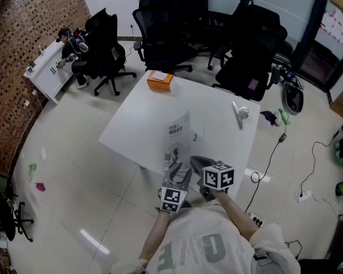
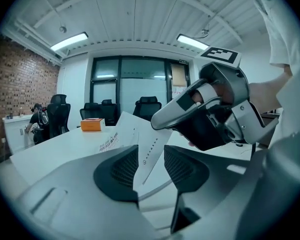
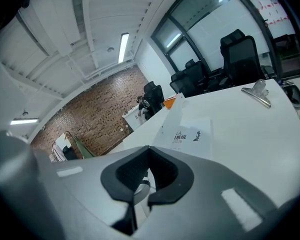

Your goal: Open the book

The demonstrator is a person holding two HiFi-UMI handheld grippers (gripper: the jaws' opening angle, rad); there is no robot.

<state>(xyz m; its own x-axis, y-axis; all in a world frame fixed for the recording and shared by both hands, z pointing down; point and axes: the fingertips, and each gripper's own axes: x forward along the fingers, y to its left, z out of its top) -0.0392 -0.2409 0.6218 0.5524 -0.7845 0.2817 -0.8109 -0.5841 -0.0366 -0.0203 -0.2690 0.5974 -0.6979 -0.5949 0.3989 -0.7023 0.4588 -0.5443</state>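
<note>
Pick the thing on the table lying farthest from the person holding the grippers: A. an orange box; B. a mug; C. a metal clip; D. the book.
A: in the head view the orange box sits at the table's far corner, beyond the book and the metal clip.

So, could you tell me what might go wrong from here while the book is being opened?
The right gripper is shut on only a thin edge of the lifted cover, so the sheet may slip out or crease. The left gripper has its jaws apart around that cover without pressing it; closing askew could crumple it. The book lies close to the near edge of the table, so a pull might drag it off.
</note>
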